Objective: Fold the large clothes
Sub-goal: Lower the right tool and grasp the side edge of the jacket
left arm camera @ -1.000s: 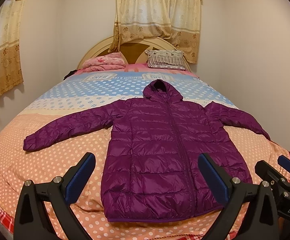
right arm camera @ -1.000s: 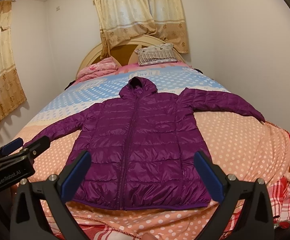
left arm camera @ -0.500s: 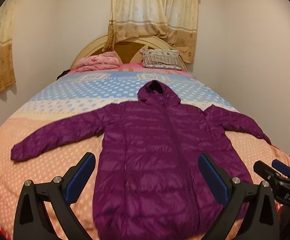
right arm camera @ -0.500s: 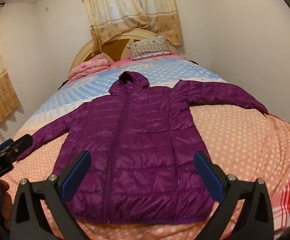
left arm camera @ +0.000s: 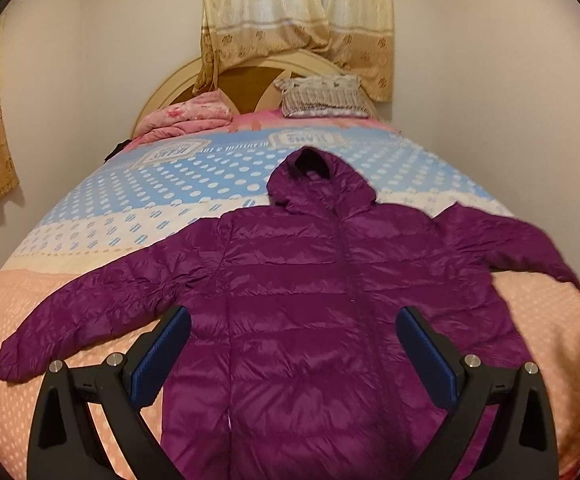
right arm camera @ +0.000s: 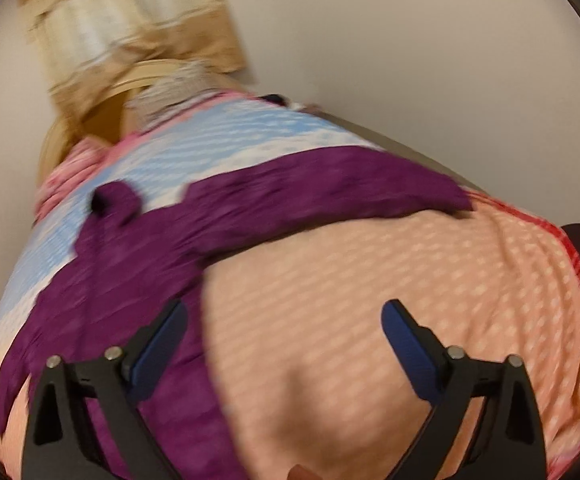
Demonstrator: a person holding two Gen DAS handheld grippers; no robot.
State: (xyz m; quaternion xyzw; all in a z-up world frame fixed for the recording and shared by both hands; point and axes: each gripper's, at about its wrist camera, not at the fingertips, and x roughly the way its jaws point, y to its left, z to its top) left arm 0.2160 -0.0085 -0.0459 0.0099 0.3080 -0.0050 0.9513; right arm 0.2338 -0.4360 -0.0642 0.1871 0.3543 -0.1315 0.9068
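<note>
A purple hooded puffer jacket (left arm camera: 322, 300) lies flat and zipped on the bed, hood toward the headboard, both sleeves spread out. My left gripper (left arm camera: 293, 320) hovers over the jacket's lower body, open, with nothing between its blue pads. In the blurred right wrist view the jacket (right arm camera: 138, 256) lies to the left and its right sleeve (right arm camera: 330, 188) stretches across the top. My right gripper (right arm camera: 286, 314) hangs above the bare peach bedspread (right arm camera: 370, 300) beside the jacket's right edge; its jaws stand wide and are closing slightly, with nothing between them.
The bed's dotted spread (left arm camera: 170, 196) runs blue at the head to peach at the foot. A folded pink quilt (left arm camera: 194, 118) and a striped pillow (left arm camera: 324, 96) sit by the wooden headboard (left arm camera: 250, 76). Curtains (left arm camera: 298, 20) hang behind. Walls close in on both sides.
Both grippers moved forward over the bed. The right one swung right and rolled, so the jacket slid to the left of its view. The right gripper left the left wrist view.
</note>
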